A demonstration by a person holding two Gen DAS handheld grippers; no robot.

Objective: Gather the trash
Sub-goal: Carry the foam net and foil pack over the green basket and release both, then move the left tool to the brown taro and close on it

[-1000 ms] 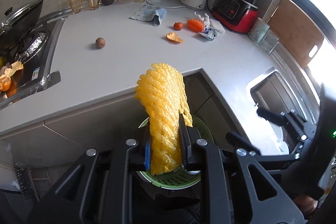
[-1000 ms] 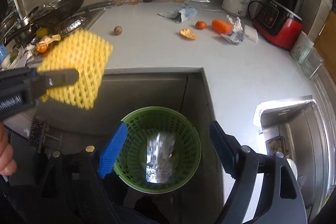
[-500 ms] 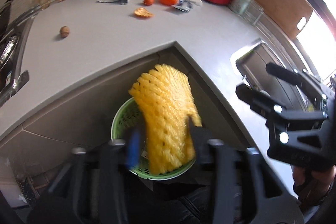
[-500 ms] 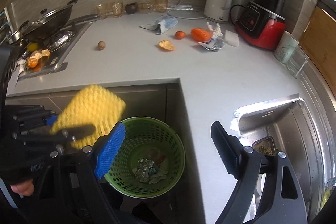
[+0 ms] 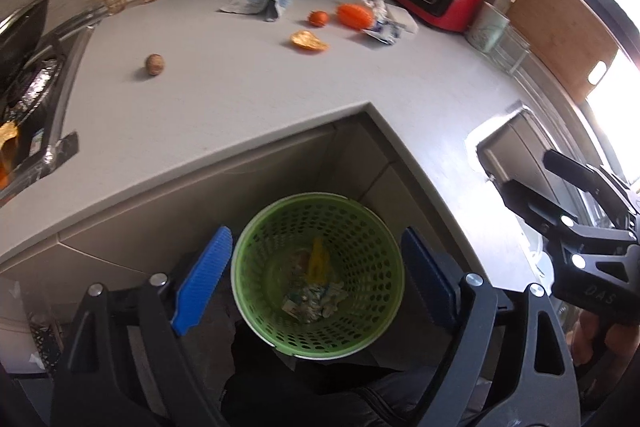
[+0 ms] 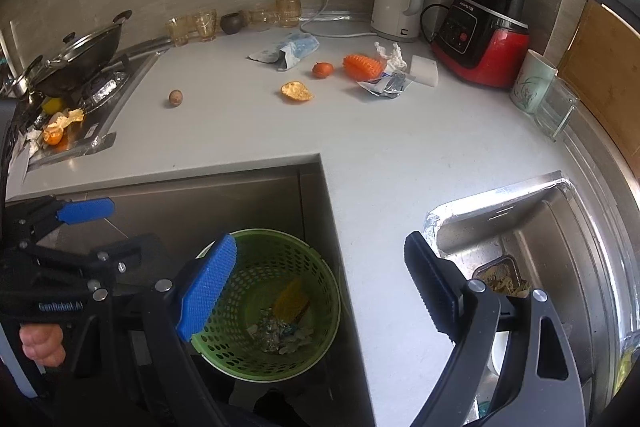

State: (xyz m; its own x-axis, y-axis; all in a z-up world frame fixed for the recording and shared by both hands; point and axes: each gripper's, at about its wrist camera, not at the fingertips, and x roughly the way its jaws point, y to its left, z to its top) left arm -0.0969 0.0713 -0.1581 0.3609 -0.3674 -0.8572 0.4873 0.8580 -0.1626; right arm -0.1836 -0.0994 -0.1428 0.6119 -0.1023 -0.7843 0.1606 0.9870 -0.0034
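The yellow foam net (image 5: 318,261) (image 6: 290,301) lies inside the green basket (image 5: 360,217) (image 6: 320,279) on the floor, on top of crumpled wrappers. My left gripper (image 5: 316,247) hangs over the basket, its jaws opening with nothing between them. My right gripper (image 6: 320,243) stands open and empty over the basket's edge and the counter corner. On the counter lie an orange peel (image 5: 308,41) (image 6: 296,91), a brown nut (image 5: 155,64) (image 6: 176,97), a small orange fruit (image 6: 322,69), an orange spiky piece (image 6: 362,67) and a crumpled wrapper (image 6: 384,85).
A stove with a lidded pan (image 6: 80,51) and peel scraps sits at the left. A kettle (image 6: 398,3), a red blender (image 6: 484,39), glasses and a blue-white bag (image 6: 288,51) line the back. A steel sink (image 6: 532,239) is at the right.
My left gripper has opened and let go of the yellow foam net, which has dropped into the green basket. The right gripper has drifted sideways, staying open.
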